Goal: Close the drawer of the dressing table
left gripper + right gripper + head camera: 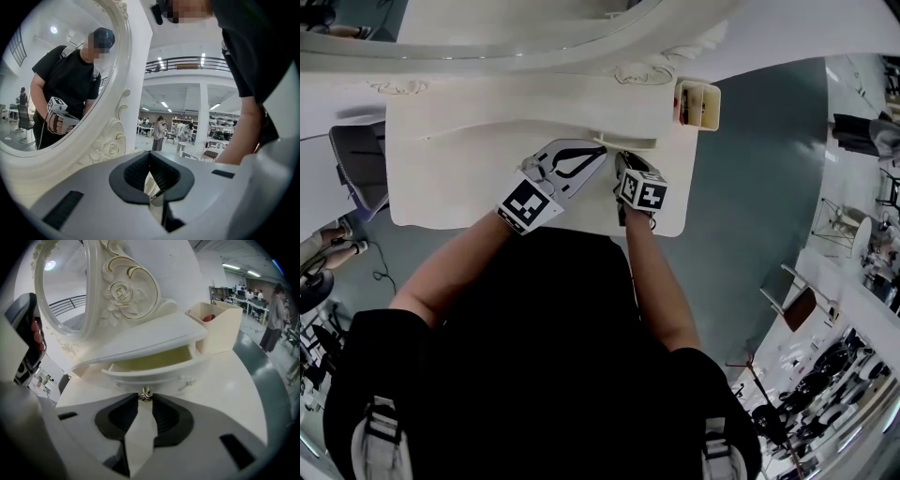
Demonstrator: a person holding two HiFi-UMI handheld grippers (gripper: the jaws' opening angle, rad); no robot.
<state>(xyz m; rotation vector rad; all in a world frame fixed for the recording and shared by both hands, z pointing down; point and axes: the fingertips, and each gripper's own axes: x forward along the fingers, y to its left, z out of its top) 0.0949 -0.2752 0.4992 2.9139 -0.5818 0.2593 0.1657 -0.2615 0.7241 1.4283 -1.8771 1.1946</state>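
At the front of a white desk (441, 187), a person leans over the small drawer (140, 376) that the task wants closed. It stands pulled out from under the raised top shelf with its pale inside showing, so the job is judged not yet done. Behind and above the drawer rises the oval mirror (65, 296) in its carved rose frame. Just to the right of the drawer sits an open-topped storage box (220, 329), clear of the drawer's path. The left hand-held gripper (150, 155) hovers just left of the drawer, aimed about level toward the mirror frame. Its tips are together with nothing in them, seemingly parked out of the way while the other one works. The right hand-held gripper (145, 399) tilts down onto the middle of the drawer's front. Its jaws are drawn in part-way so that they pinch the little metal knob (145, 393), the one sure handhold on that curved face. With the knob held, a straight push back toward the mirror looks like all that is needed; a skewed push could jam the drawer in its slot.
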